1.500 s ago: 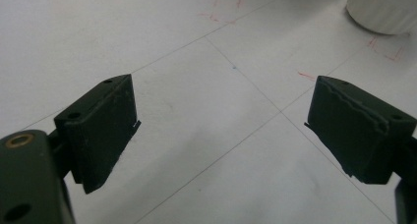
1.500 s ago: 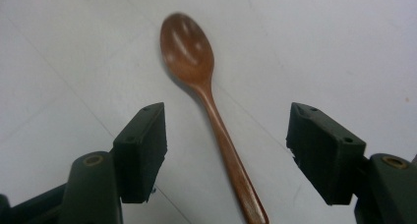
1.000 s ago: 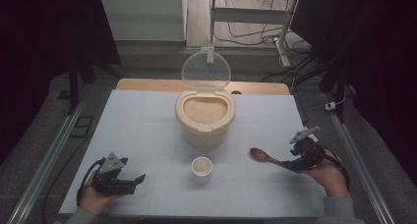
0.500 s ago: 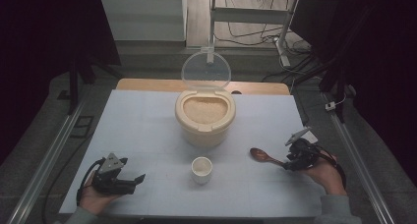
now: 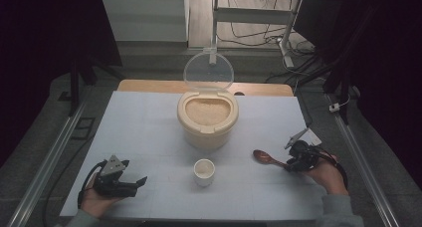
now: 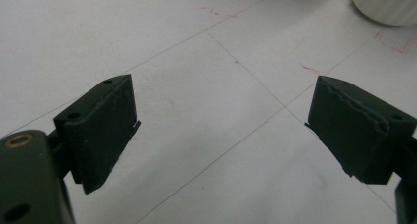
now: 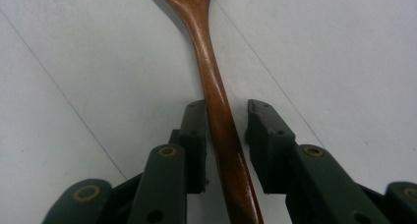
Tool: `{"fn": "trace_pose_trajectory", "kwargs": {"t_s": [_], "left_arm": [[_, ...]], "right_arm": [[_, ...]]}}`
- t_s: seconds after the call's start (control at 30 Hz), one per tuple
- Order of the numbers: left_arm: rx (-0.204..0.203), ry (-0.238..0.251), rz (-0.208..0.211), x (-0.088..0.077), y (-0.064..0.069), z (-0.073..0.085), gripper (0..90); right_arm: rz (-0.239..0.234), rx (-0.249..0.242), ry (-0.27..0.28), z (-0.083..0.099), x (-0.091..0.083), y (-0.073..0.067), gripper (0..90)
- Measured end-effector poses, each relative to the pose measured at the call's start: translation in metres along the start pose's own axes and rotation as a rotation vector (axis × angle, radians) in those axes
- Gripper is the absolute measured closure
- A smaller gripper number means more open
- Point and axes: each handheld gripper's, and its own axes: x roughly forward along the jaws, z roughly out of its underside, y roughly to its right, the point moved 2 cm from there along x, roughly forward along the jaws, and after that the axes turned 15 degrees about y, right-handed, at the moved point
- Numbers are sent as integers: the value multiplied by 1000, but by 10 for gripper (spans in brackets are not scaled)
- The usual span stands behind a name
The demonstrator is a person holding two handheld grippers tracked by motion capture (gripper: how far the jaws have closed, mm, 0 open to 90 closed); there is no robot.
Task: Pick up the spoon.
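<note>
A brown wooden spoon (image 5: pixel 263 157) lies on the white table, right of centre, bowl end pointing left. My right gripper (image 5: pixel 291 163) is low over its handle. In the right gripper view the handle (image 7: pixel 201 42) runs between the jaws of the right gripper (image 7: pixel 226 111), which have just been closing. The left pad is against the wood and a thin gap remains at the right pad. My left gripper (image 5: pixel 137 182) rests at the front left, and in its own view the left gripper (image 6: pixel 221 111) stands wide open over bare table.
A cream container of rice (image 5: pixel 207 118) stands mid-table with its clear lid (image 5: pixel 208 70) raised behind it. A small white cup (image 5: pixel 204 171) sits in front of it, and the cup (image 6: pixel 388 5) also shows ahead of the left gripper. The table's right edge (image 5: pixel 318 137) is close to the right hand.
The right gripper has come down and slightly left onto the spoon's handle, and its jaws have narrowed around it. The left gripper has stayed put.
</note>
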Motion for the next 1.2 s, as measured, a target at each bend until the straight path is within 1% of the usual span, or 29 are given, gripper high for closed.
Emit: {"fn": "trace_pose_trajectory", "kwargs": {"t_s": [0.03,0.1,0.13,0.17,0.27,0.33,0.4,0.43,0.47,0.53,0.6,0.63,0.73,0.93,0.97,1.03,1.1,1.2], "left_arm": [[0,0,0,0,0,0,114],[1,0,-1,0,0,0,113],[1,0,-1,0,0,0,113],[2,0,-2,0,0,0,114],[3,-1,-3,0,0,0,114],[3,-3,-4,0,0,1,114],[3,-3,-5,0,0,1,114],[3,-2,-5,0,0,1,114],[3,-2,-5,0,-1,1,114],[4,-3,-7,0,-1,1,114],[4,-4,-7,0,-1,1,114],[5,-4,-8,0,-2,1,114],[6,-5,-7,0,-2,1,114],[9,-6,-12,0,-1,1,114],[10,-6,-12,0,-1,1,114],[11,-8,-12,0,-1,1,113],[13,-9,-11,0,-1,1,114],[13,-10,-12,0,-1,1,113]], "right_arm": [[0,0,0,0,0,0,725],[-13,-15,-5,-1,1,0,754],[-18,-28,-7,-1,1,0,766],[-24,-58,-8,-2,1,-2,786],[-21,-69,-8,-2,1,-2,790],[-19,-82,-5,-1,1,-3,792],[-16,-107,3,-1,0,-4,794],[-16,-107,3,-1,0,-4,794],[-10,-116,19,-1,-1,-4,795],[-6,-117,26,-1,-2,-5,795],[-1,-112,60,-3,-6,-5,796],[-1,-112,60,-3,-6,-5,796],[-2,-106,105,-5,-12,-7,797],[0,-110,162,-7,-20,-10,797],[-1,-114,182,-10,-24,-12,797],[-5,-120,206,-13,-27,-15,797],[-8,-124,214,-15,-29,-16,797],[-14,-149,253,-24,-36,-24,797]]}}
